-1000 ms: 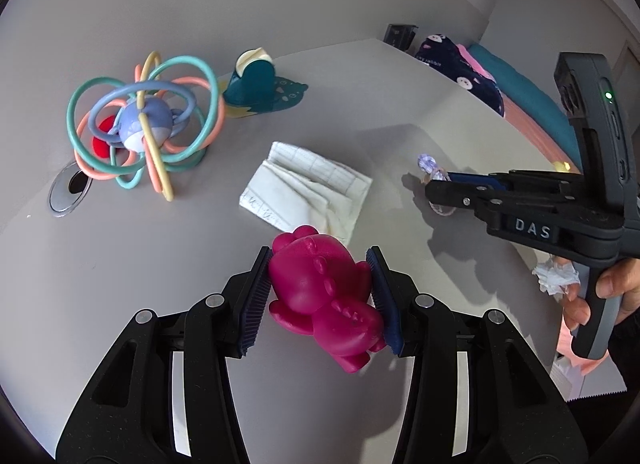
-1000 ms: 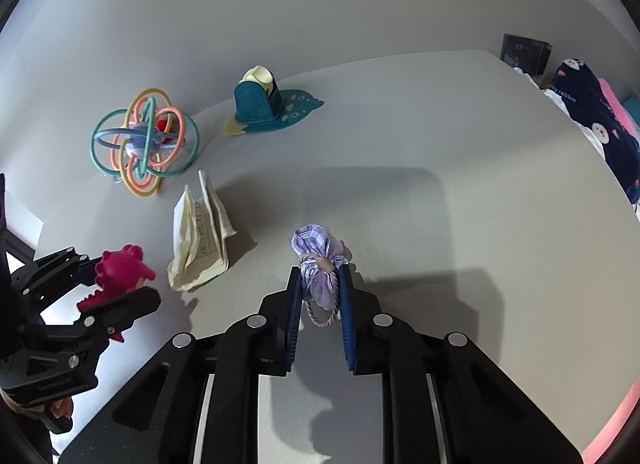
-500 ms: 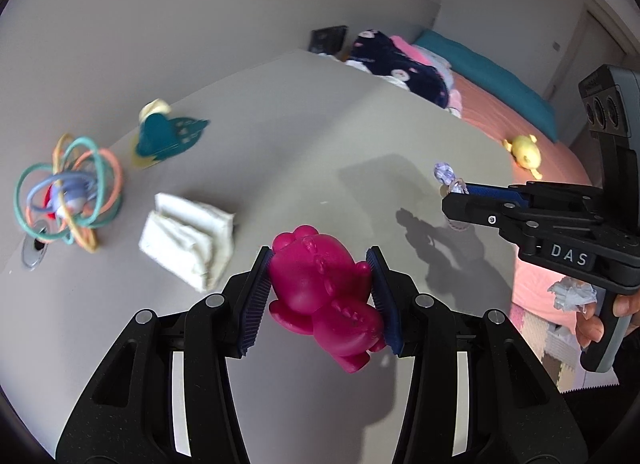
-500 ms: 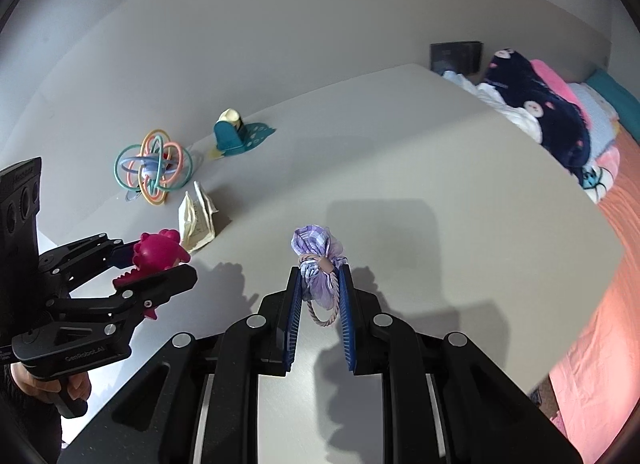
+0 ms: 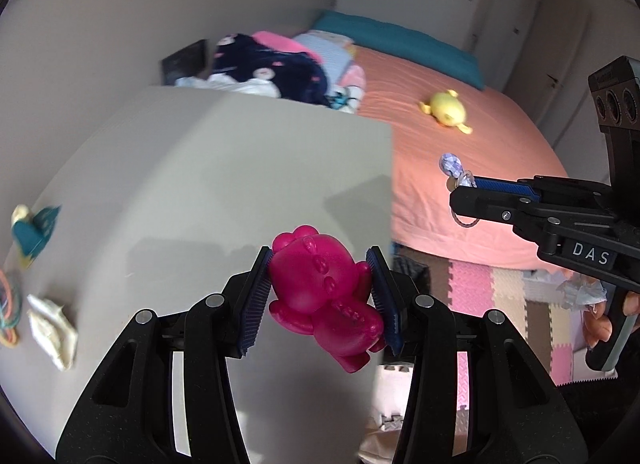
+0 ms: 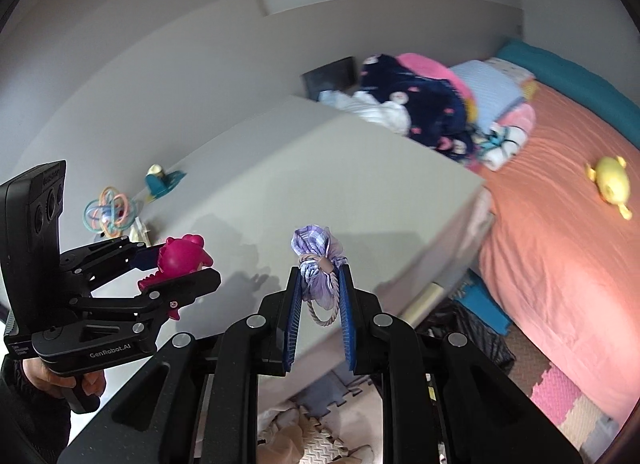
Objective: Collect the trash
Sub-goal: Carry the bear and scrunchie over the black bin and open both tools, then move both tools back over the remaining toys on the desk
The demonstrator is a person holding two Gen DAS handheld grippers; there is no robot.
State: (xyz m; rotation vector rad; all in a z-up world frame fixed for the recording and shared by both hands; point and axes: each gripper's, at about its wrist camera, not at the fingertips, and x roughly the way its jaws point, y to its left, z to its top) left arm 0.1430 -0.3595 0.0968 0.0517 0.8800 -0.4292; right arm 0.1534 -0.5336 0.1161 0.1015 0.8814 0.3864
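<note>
the table (image 5: 248, 167) is bare ahead and to its right edge. a teal toy (image 5: 34, 229), ring rattle (image 5: 8, 304) and folded paper (image 5: 54, 330) crowd its far left. the bed (image 5: 460, 167) lies past the edge, a yellow toy (image 5: 448, 111) on it.

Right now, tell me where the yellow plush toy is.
The yellow plush toy lies on the orange bed, right of the grey table, beyond the clothes pile.

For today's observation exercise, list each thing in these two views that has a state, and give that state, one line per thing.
Left gripper: shut on the pink bear toy.
Pink bear toy: gripped, off the table.
Right gripper: shut on the purple cloth pouch.
Purple cloth pouch: gripped, cord loop hanging.
Folded paper: lying crumpled on the table.
Yellow plush toy: lying on the bed.
</note>
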